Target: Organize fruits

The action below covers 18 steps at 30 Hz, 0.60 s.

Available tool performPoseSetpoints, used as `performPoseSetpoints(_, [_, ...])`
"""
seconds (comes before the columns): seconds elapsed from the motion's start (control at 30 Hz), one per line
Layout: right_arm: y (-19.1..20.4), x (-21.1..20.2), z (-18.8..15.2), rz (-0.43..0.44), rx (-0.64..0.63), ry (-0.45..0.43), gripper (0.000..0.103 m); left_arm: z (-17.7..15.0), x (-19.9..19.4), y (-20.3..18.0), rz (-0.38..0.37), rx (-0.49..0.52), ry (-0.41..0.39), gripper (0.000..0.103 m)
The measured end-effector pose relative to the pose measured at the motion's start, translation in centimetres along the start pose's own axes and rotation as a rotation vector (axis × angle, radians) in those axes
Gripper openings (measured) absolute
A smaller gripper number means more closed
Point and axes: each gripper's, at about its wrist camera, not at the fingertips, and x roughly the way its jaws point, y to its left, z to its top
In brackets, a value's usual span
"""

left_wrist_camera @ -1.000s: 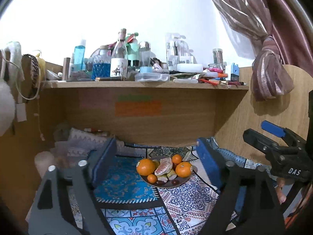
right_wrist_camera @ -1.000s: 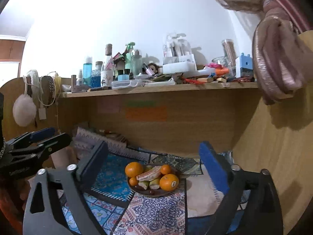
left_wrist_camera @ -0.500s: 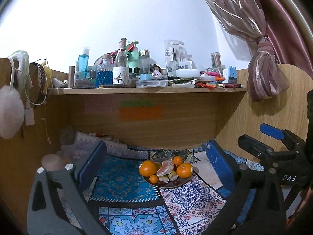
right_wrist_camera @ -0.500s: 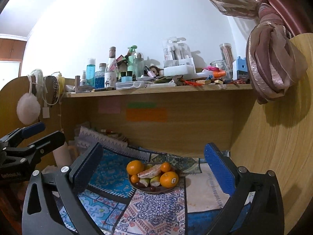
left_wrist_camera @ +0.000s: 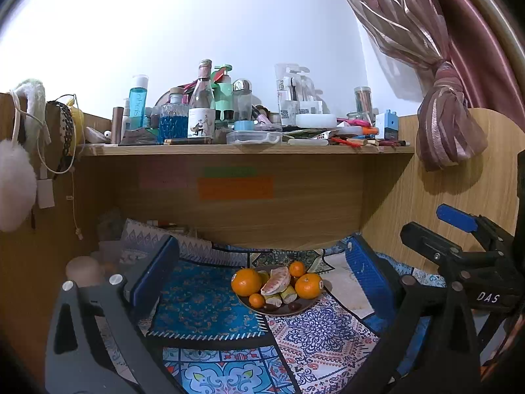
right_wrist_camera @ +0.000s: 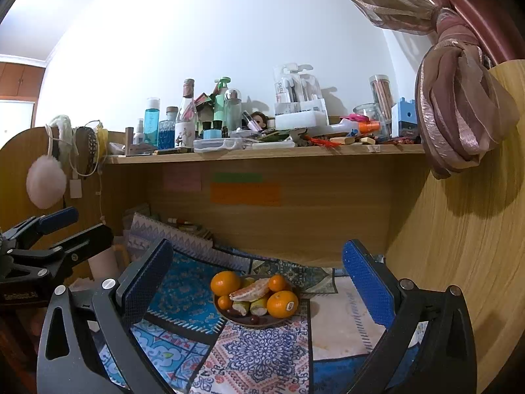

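Observation:
A dark brown plate (left_wrist_camera: 286,311) (right_wrist_camera: 259,323) of fruit sits on a patterned cloth under a wooden shelf. It holds a big orange (left_wrist_camera: 246,281) (right_wrist_camera: 225,283), a sticker-marked orange (left_wrist_camera: 308,285) (right_wrist_camera: 282,304), two small mandarins, a pomelo wedge (left_wrist_camera: 276,281) (right_wrist_camera: 250,289) and banana pieces. My left gripper (left_wrist_camera: 262,275) is open and empty, well short of the plate. My right gripper (right_wrist_camera: 256,279) is also open and empty, at a similar distance. Each gripper shows at the edge of the other's view.
The shelf (left_wrist_camera: 246,149) above is crowded with bottles, jars and boxes. Wooden side panels close the nook left and right (right_wrist_camera: 459,262). A tied curtain (left_wrist_camera: 446,124) hangs at the right. A white pompom (right_wrist_camera: 44,177) and cords hang at the left. Folded cloth (right_wrist_camera: 170,233) lies behind.
Both grippers' jaws have spread wider. Both views have drawn back a little, so the plate looks slightly smaller and farther.

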Motion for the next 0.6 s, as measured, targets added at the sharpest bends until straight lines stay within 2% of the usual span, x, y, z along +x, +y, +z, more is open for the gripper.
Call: performPoseSetpoints(0.6, [0.27,0.14,0.50,-0.001,-0.013,-0.013,0.103,0.20,0.11,-0.06,0.005,-0.004,-0.010,0.103])
